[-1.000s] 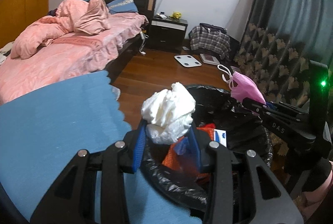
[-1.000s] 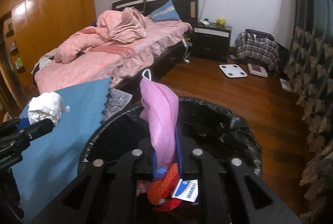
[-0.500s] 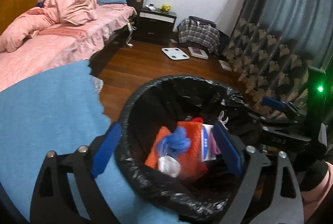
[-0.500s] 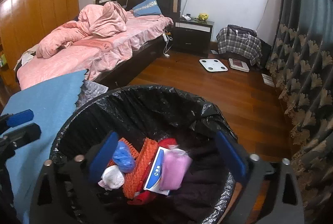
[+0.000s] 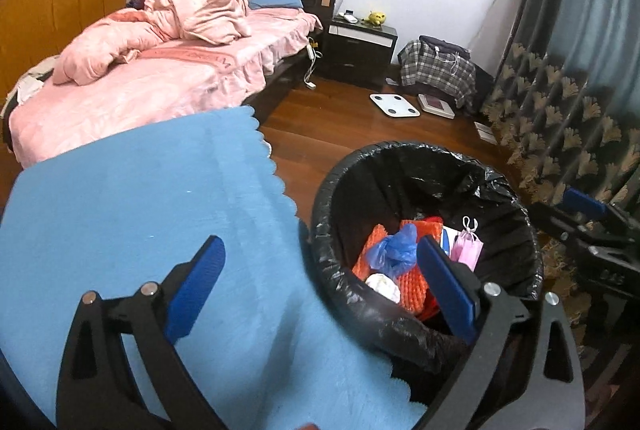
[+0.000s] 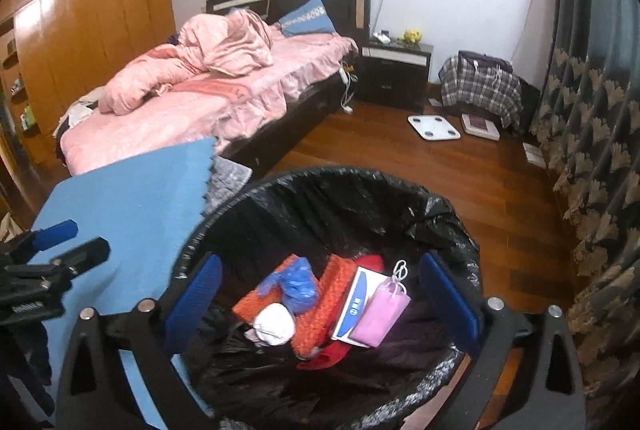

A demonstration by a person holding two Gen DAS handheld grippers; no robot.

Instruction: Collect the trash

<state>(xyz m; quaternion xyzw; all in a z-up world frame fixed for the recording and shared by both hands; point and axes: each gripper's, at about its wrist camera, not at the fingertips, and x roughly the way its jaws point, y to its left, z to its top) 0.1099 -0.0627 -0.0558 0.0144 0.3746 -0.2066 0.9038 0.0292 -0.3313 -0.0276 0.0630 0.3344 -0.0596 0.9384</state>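
Both jaws open and empty, left still widening; bin (image 6: pixel 448 214) with mask (image 6: pixel 382 314) and tissue (image 6: pixel 274 324) lies directly below right gripper (image 6: pixel 318 304), left gripper (image 5: pixel 318 288) straddles its rim beside the blue table (image 5: pixel 132 198).

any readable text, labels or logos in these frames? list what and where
None fully legible.
White and blue box in the trash bin: blue logo and print, too blurred to read.
Pink bedspread: woven lettering, unreadable.
Right gripper body, seen from the left wrist view: raised letters, too blurred.
Left gripper body: same.
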